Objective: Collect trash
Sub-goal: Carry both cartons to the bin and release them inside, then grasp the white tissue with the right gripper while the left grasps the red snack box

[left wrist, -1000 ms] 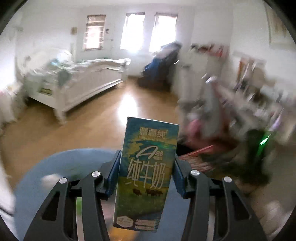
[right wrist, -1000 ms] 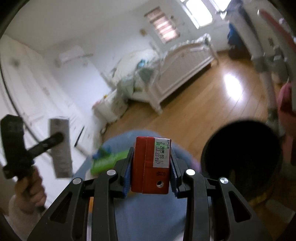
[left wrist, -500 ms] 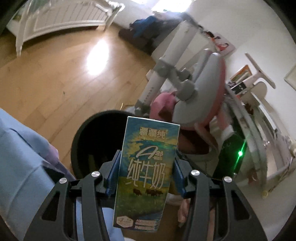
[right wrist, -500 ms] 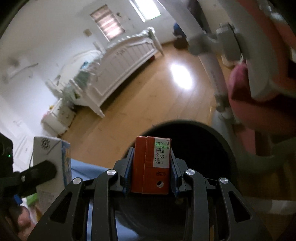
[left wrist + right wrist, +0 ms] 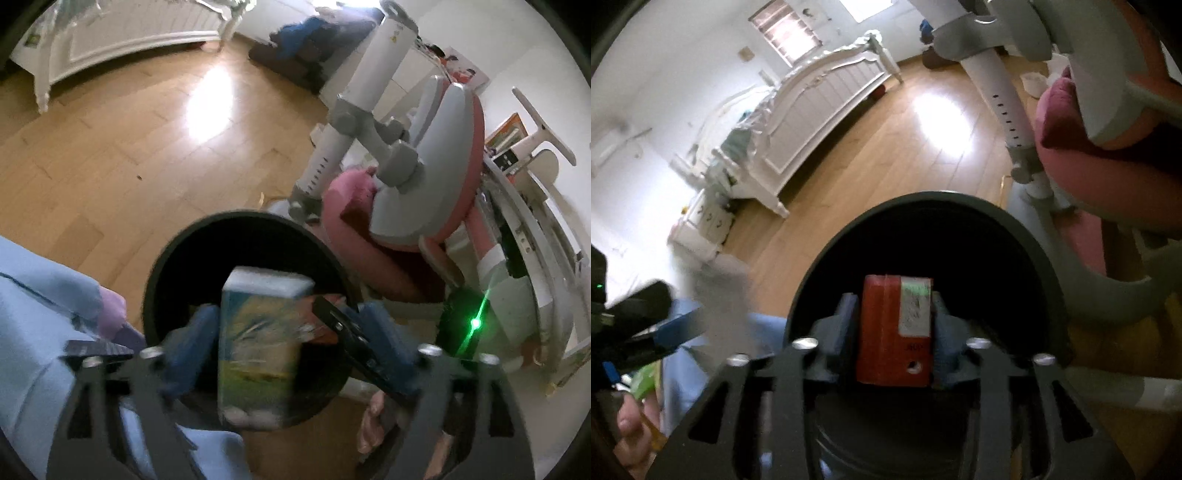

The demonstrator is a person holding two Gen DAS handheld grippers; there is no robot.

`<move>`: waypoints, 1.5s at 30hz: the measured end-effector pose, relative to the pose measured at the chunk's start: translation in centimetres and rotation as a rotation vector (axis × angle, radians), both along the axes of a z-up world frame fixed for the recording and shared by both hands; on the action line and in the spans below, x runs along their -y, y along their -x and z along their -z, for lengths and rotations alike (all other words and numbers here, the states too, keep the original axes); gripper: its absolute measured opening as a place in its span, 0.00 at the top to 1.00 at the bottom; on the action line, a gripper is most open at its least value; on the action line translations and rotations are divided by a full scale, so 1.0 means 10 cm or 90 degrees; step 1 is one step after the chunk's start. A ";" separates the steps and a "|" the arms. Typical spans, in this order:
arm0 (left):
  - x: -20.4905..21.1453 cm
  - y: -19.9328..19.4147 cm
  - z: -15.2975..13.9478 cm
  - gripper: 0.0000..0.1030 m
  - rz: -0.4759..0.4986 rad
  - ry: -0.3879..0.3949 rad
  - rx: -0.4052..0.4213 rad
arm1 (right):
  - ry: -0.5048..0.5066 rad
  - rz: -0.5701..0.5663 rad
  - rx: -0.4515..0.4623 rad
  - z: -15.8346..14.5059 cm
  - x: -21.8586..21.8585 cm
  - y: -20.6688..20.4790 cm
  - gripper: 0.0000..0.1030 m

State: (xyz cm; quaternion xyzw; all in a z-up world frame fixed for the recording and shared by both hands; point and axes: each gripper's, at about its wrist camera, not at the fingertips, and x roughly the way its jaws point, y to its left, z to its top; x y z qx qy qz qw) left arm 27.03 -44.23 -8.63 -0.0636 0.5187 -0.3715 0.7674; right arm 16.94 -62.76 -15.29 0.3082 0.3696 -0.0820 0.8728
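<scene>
In the left wrist view my left gripper [image 5: 284, 336] has its jaws spread wide, and the blue-green milk carton [image 5: 258, 350] sits blurred between them with gaps on both sides, over the mouth of the round black trash bin [image 5: 177, 258]. In the right wrist view my right gripper [image 5: 894, 317] holds a small red carton [image 5: 894, 332] over the same bin [image 5: 923, 210]; a gap shows on its left side. The right gripper's finger also crosses the left wrist view [image 5: 354, 343].
Wooden floor [image 5: 110, 147] stretches to a white bed [image 5: 820, 99] at the back. A pink and grey chair [image 5: 424, 177] and a white desk [image 5: 535, 258] stand right of the bin. Light blue clothing [image 5: 33, 325] lies at the left.
Both grippers have moved over the bin's mouth. The left jaws have opened and the milk carton has come loose and blurred. The right jaws have widened slightly around the red carton.
</scene>
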 end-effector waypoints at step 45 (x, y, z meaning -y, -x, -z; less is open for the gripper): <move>-3.87 1.74 -0.13 0.05 -0.260 -0.215 0.189 | 0.241 -0.579 -0.069 -0.97 -4.83 -0.30 0.62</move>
